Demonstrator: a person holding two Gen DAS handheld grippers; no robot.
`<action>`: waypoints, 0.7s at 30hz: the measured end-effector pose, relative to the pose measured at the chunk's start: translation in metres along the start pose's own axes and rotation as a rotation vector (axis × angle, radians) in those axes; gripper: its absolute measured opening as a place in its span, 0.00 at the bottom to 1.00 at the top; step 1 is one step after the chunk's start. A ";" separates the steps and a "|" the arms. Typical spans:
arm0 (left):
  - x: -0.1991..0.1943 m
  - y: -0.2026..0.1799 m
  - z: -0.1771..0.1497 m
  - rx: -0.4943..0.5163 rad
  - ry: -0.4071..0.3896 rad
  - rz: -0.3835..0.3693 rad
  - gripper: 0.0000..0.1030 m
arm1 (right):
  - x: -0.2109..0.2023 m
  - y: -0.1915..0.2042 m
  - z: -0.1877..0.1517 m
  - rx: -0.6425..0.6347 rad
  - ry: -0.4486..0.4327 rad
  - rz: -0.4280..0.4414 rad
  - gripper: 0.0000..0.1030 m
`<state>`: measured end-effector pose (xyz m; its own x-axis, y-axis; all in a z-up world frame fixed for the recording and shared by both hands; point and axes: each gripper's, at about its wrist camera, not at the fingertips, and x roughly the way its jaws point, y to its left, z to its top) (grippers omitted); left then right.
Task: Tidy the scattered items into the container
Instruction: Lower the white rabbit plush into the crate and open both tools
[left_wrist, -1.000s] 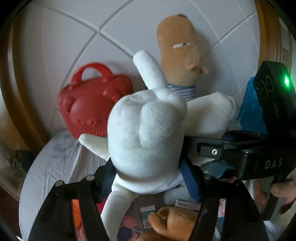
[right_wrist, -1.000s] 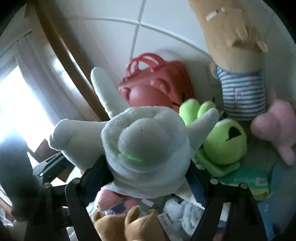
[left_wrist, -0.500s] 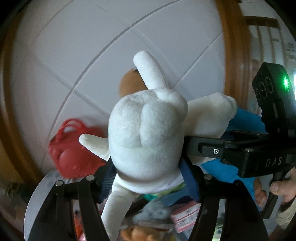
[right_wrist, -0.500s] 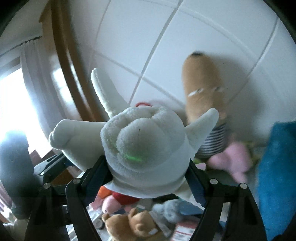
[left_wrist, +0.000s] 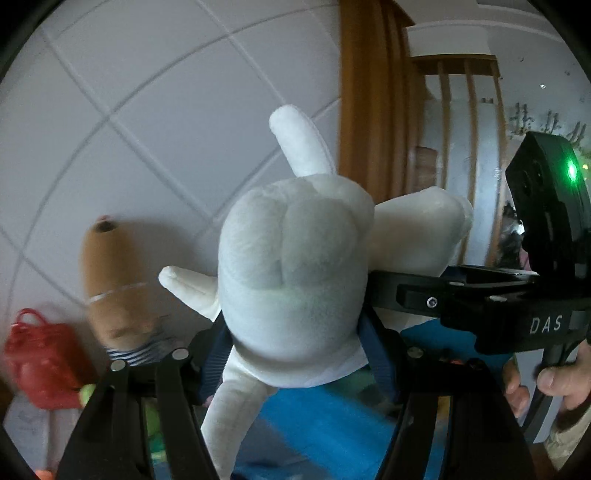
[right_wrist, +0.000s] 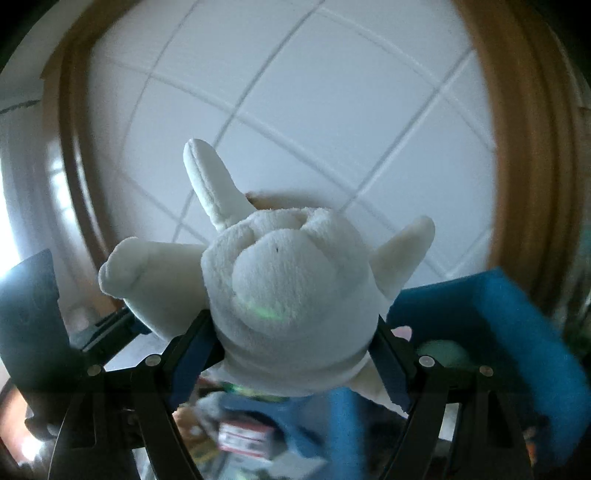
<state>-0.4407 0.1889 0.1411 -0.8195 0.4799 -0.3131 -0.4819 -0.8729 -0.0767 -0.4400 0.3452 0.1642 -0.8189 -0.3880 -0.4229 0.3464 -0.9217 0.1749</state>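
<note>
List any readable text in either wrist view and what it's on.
"DAS": white letters on the black body of the right tongs, seen from the left wrist view.
Red-and-white packet low in the right wrist view: printed, but too blurred to read.
Nothing else legible.

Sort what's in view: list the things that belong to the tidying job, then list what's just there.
Part of the job:
white plush toy, clamped by left hand-held gripper and right hand-held gripper
blue container
brown plush in striped shirt
red toy bag

Just there:
white panelled wall
wooden frame
</note>
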 end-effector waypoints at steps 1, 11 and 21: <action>0.013 -0.016 0.006 -0.003 0.010 -0.014 0.64 | -0.009 -0.022 0.004 0.009 0.004 -0.012 0.79; 0.128 -0.112 0.002 -0.087 0.251 -0.052 0.64 | -0.022 -0.167 -0.018 0.093 0.129 -0.061 0.79; 0.162 -0.139 -0.014 -0.035 0.350 0.056 0.85 | -0.007 -0.222 -0.033 0.175 0.161 -0.043 0.85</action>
<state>-0.5025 0.3864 0.0873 -0.6855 0.3767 -0.6230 -0.4230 -0.9026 -0.0804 -0.4961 0.5526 0.0985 -0.7427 -0.3559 -0.5672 0.2169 -0.9293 0.2991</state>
